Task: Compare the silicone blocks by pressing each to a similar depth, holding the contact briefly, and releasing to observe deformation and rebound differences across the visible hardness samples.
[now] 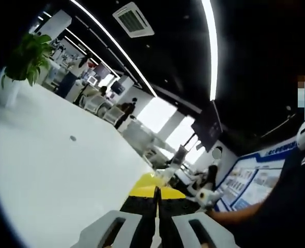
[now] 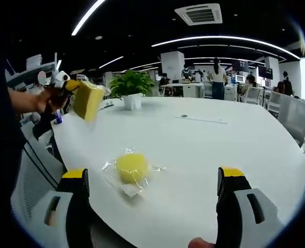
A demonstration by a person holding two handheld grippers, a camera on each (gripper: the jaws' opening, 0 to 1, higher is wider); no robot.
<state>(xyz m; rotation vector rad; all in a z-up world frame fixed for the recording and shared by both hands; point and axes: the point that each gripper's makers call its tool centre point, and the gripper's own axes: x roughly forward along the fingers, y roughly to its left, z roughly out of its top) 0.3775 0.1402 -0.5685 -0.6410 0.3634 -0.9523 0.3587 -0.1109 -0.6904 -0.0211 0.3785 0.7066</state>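
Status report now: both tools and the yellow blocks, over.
Left tool shut on yellow block in clear wrap, lifted. Right tool open over round yellow wrapped block on white table.

The left gripper view tilts up over the white worktop [image 1: 54,170] toward the ceiling; the right gripper view looks level across it toward the potted plant [image 2: 131,88], which both views share.

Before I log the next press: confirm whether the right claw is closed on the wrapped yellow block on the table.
No: the right claw stands wide open, the wrapped yellow block lying untouched on the table between its jaws.
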